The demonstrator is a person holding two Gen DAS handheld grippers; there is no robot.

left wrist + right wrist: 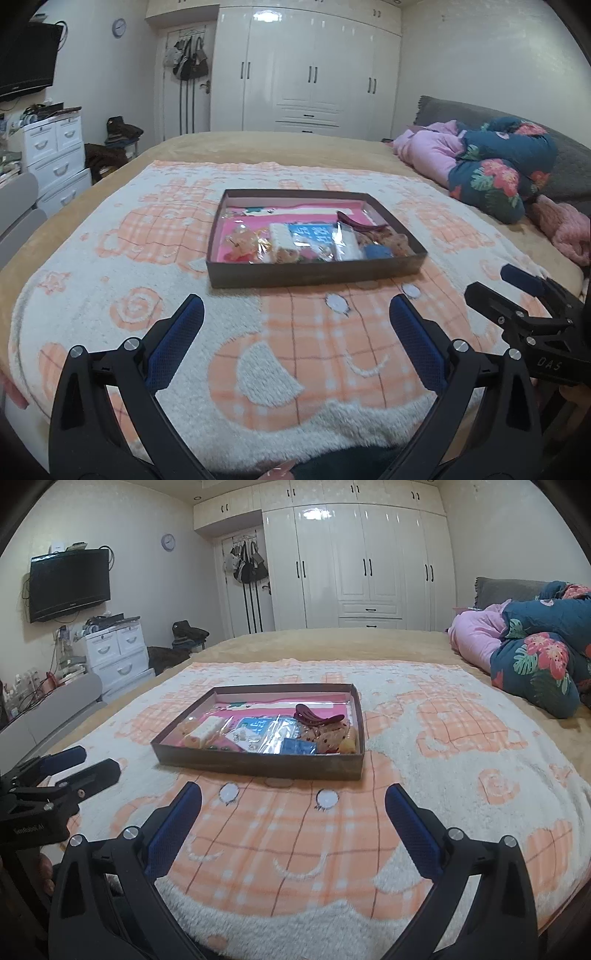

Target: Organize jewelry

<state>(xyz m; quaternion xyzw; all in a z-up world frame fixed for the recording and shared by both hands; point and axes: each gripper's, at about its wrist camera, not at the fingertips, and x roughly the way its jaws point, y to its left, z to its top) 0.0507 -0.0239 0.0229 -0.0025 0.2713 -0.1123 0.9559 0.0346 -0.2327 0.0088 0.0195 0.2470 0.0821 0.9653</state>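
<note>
Both wrist views look low across the bed [258,147] toward the wardrobe [362,565], the left from left, the right from right. Both share the nearby box [314,275] and patterned blanket [443,760].

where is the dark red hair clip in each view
Left wrist view: the dark red hair clip lies right of centre, in the far right part of the shallow brown box.
Right wrist view: the dark red hair clip sits near the middle of the picture, again in the box's far right part.
Shared landmark: the white wardrobe behind the bed.
</note>
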